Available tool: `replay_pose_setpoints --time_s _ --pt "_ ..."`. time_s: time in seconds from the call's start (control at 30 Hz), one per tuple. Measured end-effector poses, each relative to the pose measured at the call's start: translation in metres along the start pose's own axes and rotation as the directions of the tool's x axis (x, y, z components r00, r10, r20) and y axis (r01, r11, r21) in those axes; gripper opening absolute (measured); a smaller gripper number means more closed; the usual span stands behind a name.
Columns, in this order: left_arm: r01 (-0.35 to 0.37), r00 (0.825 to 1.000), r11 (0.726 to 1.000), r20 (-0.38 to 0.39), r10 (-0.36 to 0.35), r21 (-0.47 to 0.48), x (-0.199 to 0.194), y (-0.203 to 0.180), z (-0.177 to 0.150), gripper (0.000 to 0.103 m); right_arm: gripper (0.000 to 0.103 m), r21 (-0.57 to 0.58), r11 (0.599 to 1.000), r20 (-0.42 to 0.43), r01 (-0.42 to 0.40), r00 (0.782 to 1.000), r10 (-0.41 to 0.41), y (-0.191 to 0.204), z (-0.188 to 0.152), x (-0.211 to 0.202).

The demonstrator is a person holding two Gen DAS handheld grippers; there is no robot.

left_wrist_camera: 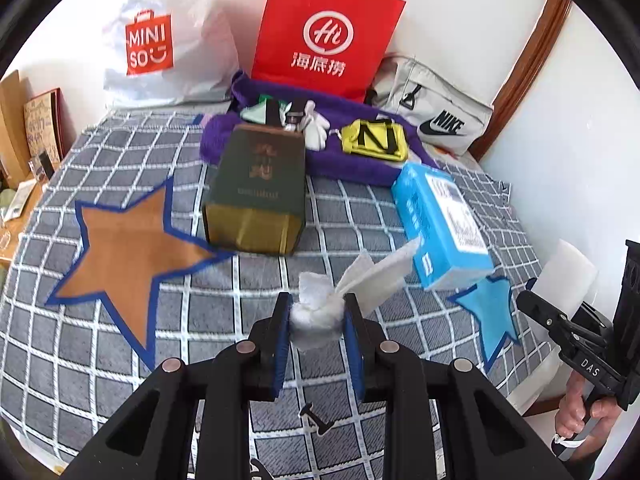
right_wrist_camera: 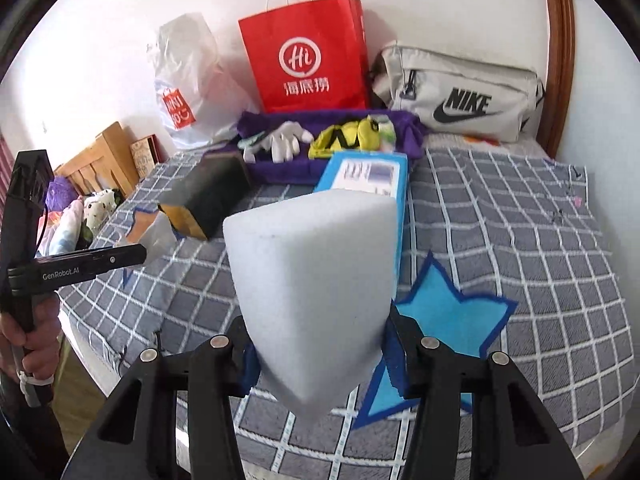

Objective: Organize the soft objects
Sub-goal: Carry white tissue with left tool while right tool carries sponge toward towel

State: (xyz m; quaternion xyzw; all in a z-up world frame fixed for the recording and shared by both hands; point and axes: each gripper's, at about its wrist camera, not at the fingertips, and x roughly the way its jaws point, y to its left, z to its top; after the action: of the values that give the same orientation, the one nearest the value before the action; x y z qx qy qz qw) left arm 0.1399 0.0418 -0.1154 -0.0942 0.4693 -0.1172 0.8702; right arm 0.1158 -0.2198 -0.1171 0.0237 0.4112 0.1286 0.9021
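My left gripper (left_wrist_camera: 317, 320) is shut on a crumpled white tissue (left_wrist_camera: 320, 312) and holds it above the checked grey bedspread (left_wrist_camera: 120, 340), between the orange star patch (left_wrist_camera: 128, 248) and the light blue star patch (left_wrist_camera: 490, 308). My right gripper (right_wrist_camera: 318, 356) is shut on a white foam block (right_wrist_camera: 312, 280), held above the light blue star patch (right_wrist_camera: 452, 320). The right gripper (left_wrist_camera: 560, 320) with the foam block (left_wrist_camera: 564, 276) also shows at the right edge of the left wrist view. The left gripper's side (right_wrist_camera: 92, 262) shows at the left of the right wrist view.
A dark green and gold box (left_wrist_camera: 256, 184) and a blue carton (left_wrist_camera: 440, 224) lie mid-bed. Behind them a purple towel (left_wrist_camera: 352, 160) holds white gloves (left_wrist_camera: 316, 128) and a yellow pouch (left_wrist_camera: 376, 140). A red paper bag (left_wrist_camera: 324, 36), a Miniso bag (left_wrist_camera: 160, 40) and a Nike bag (left_wrist_camera: 436, 112) stand by the wall.
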Motion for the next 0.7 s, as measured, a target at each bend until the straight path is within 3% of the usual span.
replay_pose_setpoints --time_s 0.37,0.7 --pt "0.012 0.999 1.0 0.044 -0.012 -0.006 -0.01 -0.004 0.043 0.024 0.049 -0.002 0.999 0.063 0.037 0.997 -0.037 -0.002 0.054 -0.007" --pt "0.004 0.999 1.0 0.038 -0.004 -0.004 0.01 -0.003 0.089 0.024 0.049 -0.018 0.999 0.068 0.042 0.997 -0.041 -0.006 0.093 0.013"
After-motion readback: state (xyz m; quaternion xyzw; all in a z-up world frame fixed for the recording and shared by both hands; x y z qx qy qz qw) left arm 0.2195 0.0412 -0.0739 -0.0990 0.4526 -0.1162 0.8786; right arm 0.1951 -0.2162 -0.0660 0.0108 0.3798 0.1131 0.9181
